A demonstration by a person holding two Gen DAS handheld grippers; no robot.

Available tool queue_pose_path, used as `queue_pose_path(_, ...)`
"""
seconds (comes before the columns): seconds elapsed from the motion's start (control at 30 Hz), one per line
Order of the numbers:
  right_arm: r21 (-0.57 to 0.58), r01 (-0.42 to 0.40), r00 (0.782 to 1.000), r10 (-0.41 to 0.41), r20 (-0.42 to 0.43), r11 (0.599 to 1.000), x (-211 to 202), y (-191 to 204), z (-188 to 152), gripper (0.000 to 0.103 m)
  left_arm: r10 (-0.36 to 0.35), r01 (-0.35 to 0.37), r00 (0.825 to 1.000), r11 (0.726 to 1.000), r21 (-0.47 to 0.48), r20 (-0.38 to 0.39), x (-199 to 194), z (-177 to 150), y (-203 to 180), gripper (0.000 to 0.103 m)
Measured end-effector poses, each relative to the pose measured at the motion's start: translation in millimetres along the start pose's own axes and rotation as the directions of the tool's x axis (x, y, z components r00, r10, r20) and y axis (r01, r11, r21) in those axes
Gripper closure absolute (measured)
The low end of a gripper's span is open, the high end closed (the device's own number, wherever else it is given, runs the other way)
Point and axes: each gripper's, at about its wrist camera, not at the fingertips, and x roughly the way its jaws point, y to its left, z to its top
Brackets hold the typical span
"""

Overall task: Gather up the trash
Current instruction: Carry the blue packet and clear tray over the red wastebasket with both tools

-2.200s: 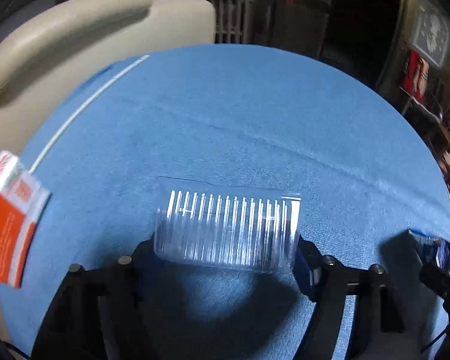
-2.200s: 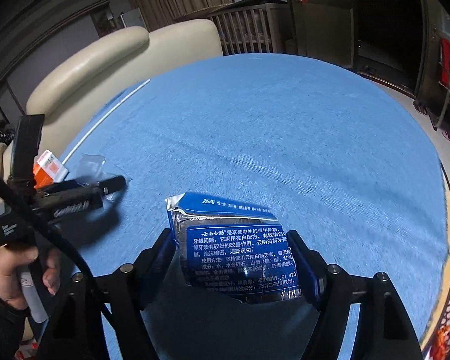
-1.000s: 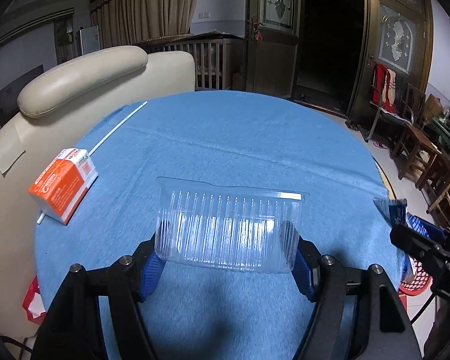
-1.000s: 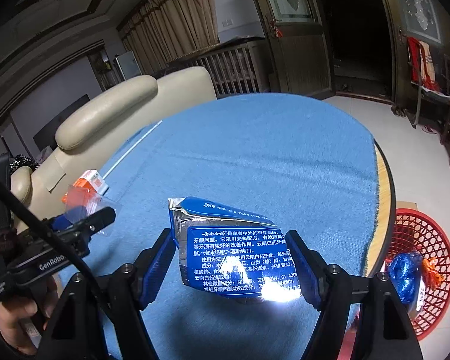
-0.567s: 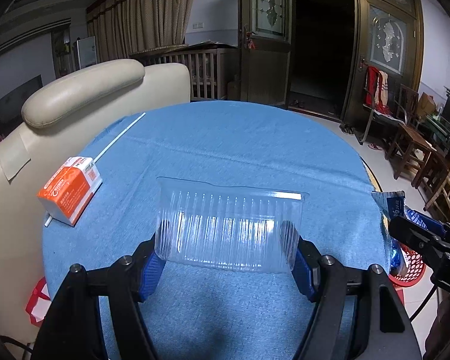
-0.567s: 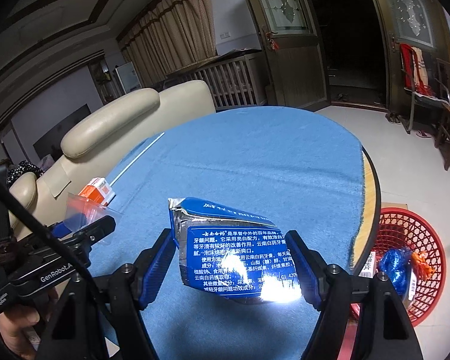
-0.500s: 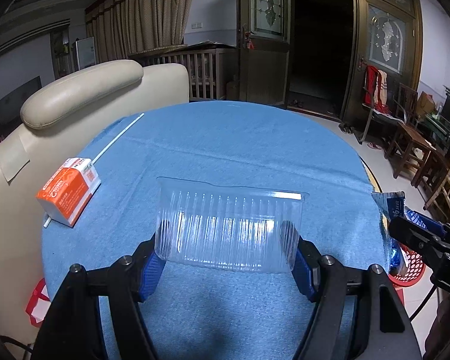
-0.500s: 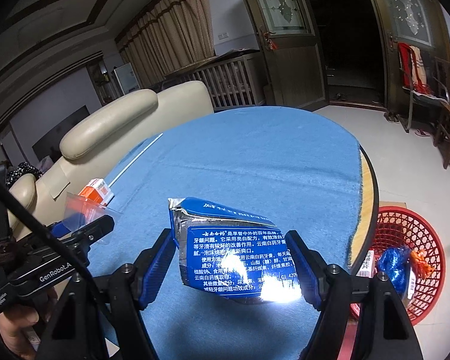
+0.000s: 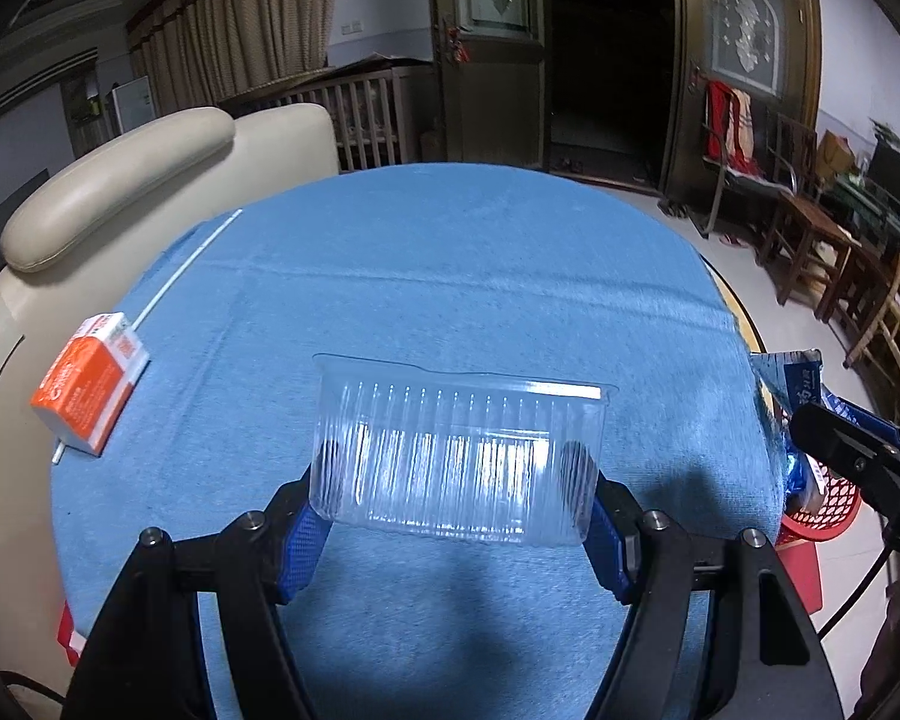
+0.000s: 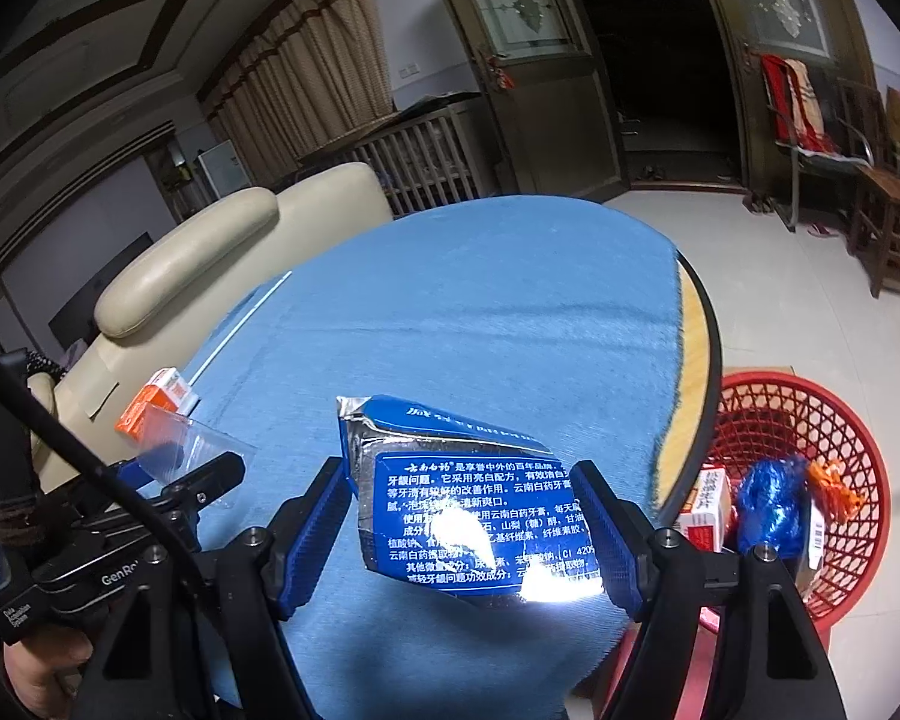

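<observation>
My left gripper (image 9: 456, 516) is shut on a clear ribbed plastic tray (image 9: 459, 450) and holds it above the blue-covered round table (image 9: 450, 276). My right gripper (image 10: 465, 516) is shut on a blue and silver wrapper (image 10: 474, 504) and holds it above the table's right side. The wrapper also shows at the right edge of the left wrist view (image 9: 792, 384). A red mesh basket (image 10: 822, 420) stands on the floor to the right of the table, with several pieces of trash in it. An orange and white carton (image 9: 87, 381) lies at the table's left edge.
A white stick (image 9: 189, 267) lies on the cloth at the far left. A cream sofa (image 9: 120, 198) stands behind the table on the left. Wooden chairs (image 9: 810, 240) stand at the right wall. The table's bare wooden rim (image 10: 693, 348) shows beside the basket.
Both grippers have risen and drawn back from the table, each keeping its hold. The right gripper has swung right, so the red basket has come into its view.
</observation>
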Motion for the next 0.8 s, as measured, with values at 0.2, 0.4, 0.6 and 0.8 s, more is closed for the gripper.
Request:
queue_pose_path(0.2, 0.043, 0.010, 1.000, -0.010, 0.006, 0.999, -0.6, -23.2, -1.8, 0.026, -0.017, 0.018, 0.999, 0.999, 0.050, -0.030, 13.7, 7.9, -27.2, 0.029)
queue_pose_path(0.4, 0.069, 0.031, 0.999, -0.032, 0.022, 0.997, -8.1, -44.8, 2.2, 0.026, -0.046, 0.050, 0.998, 0.995, 0.087, -0.048, 22.2, 18.4, -54.9, 0.029)
queue_pose_path(0.6, 0.102, 0.057, 0.997, -0.061, 0.037, 0.993, -16.0, -65.1, 2.4, 0.026, -0.073, 0.080, 0.996, 0.989, 0.128, -0.058, 25.9, 23.8, -81.9, 0.029)
queue_pose_path(0.8, 0.128, 0.088, 0.994, -0.095, 0.050, 0.988, -26.4, -83.7, 3.5, 0.026, -0.100, 0.109, 0.993, 0.981, 0.162, -0.063, 26.8, 30.6, -105.6, 0.029)
